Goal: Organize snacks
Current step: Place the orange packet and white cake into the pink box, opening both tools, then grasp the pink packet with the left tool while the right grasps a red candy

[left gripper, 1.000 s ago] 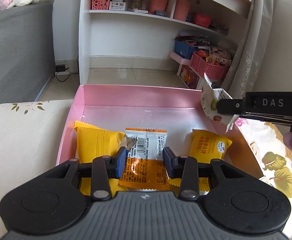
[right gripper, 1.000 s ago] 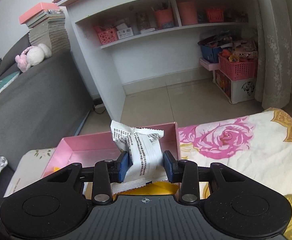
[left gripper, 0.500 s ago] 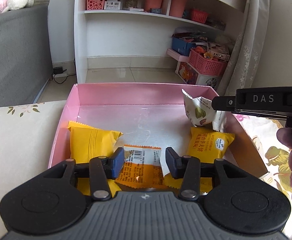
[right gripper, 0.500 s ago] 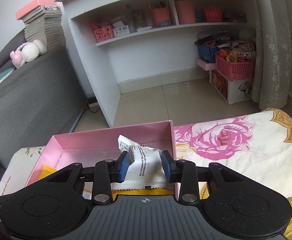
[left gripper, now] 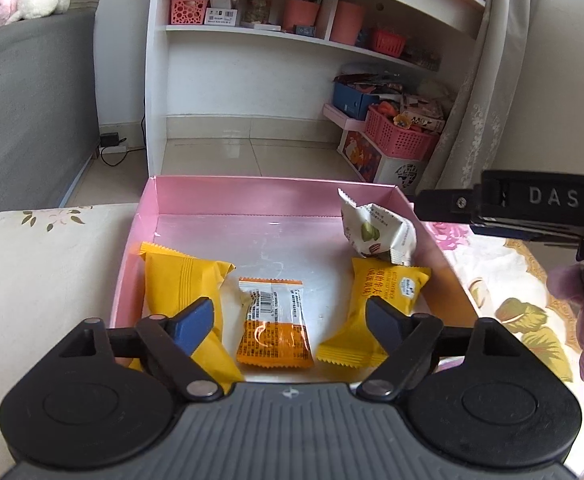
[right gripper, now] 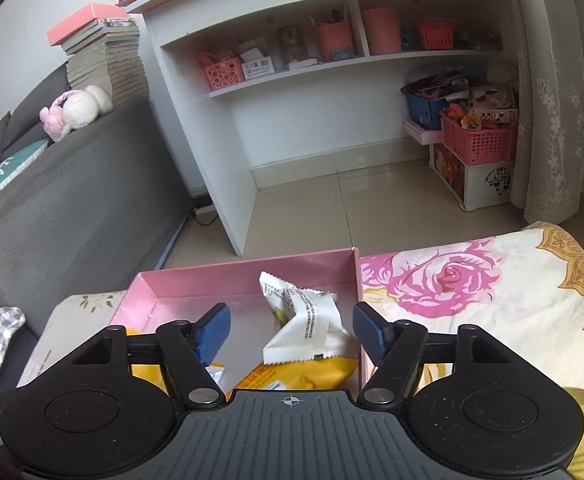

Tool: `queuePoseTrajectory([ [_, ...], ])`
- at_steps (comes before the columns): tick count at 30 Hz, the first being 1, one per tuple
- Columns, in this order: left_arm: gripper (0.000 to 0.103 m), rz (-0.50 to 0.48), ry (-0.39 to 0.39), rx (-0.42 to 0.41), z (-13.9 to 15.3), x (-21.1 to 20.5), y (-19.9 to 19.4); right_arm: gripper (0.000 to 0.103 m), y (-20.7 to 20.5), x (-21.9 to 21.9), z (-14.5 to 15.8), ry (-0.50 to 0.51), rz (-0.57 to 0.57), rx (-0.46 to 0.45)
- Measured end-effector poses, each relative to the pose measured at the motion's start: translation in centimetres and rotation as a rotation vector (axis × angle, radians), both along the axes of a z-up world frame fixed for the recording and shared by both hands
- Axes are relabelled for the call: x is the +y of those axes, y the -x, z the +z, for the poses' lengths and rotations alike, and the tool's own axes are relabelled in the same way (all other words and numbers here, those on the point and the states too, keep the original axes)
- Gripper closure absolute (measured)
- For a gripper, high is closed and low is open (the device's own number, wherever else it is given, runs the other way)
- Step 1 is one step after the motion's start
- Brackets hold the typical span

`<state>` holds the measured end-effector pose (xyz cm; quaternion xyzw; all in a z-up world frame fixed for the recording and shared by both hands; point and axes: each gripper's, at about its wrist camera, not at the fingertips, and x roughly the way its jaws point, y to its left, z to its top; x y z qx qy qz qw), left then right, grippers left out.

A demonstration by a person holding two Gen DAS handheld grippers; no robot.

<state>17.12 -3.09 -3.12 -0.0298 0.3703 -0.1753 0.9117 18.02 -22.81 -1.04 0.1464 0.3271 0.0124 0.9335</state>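
From the left wrist camera, the left gripper (left gripper: 289, 314) hangs with its jaws spread wide over the near end of the pink box (left gripper: 275, 192), clamped on nothing. Below it lie three snacks on the box floor: a plain yellow packet (left gripper: 183, 280) on the left, an orange-and-white packet (left gripper: 271, 320) in the middle, and a yellow packet with printed characters (left gripper: 384, 292) on the right. A white nut packet (left gripper: 376, 236) sits propped at the far right wall, its lower edge resting on that printed yellow packet. The risk, as I judge it, is that a careless pull-back lets a fingertip drag the plain yellow packet, which the left finger overlaps. Readable writing: "DAS" on the body of the right gripper (left gripper: 444, 202); a barcode and small print on the middle packet, too small to read.

From the right wrist camera, the right gripper (right gripper: 289, 330) is likewise spread apart, the white nut packet (right gripper: 304, 328) lying free between the fingers. It leans crumpled near the box's right wall (right gripper: 358, 280), so it may tip or slide. Its print is illegible.
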Motion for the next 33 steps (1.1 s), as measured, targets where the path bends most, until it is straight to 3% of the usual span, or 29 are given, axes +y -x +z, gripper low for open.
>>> queuePoseTrajectory([
  [4, 0.008, -0.006, 0.002, 0.003, 1.3, 1.5, 1.6, 0.02, 2.1, 0.0, 1.5, -0.016, 0.003, 0.004],
  [11, 0.0, -0.018, -0.101, -0.01, 2.3, 4.6, 5.1, 0.006, 6.6, 0.7, 3.3, -0.022, 0.045, 0.002],
  [15, 0.0, 0.022, -0.142, 0.037, 1.7, 6.2, 7.0, 0.005, 8.8, 1.5, 2.8, -0.026, 0.071, 0.016],
  [20, 0.0, 0.059, -0.106, 0.041, 0.1, 7.3, 8.0, 0.005, 10.8, 2.4, 0.7, -0.055, 0.084, 0.03],
  [29, 0.0, -0.041, -0.147, 0.044, -3.7, 7.4, 8.5, 0.005, 12.8, 4.3, -2.5, 0.075, 0.152, 0.016],
  [33, 0.002, -0.057, -0.113, 0.045, -4.2, 8.0, 8.0, 0.005, 12.6, 4.9, -3.5, 0.082, 0.175, 0.021],
])
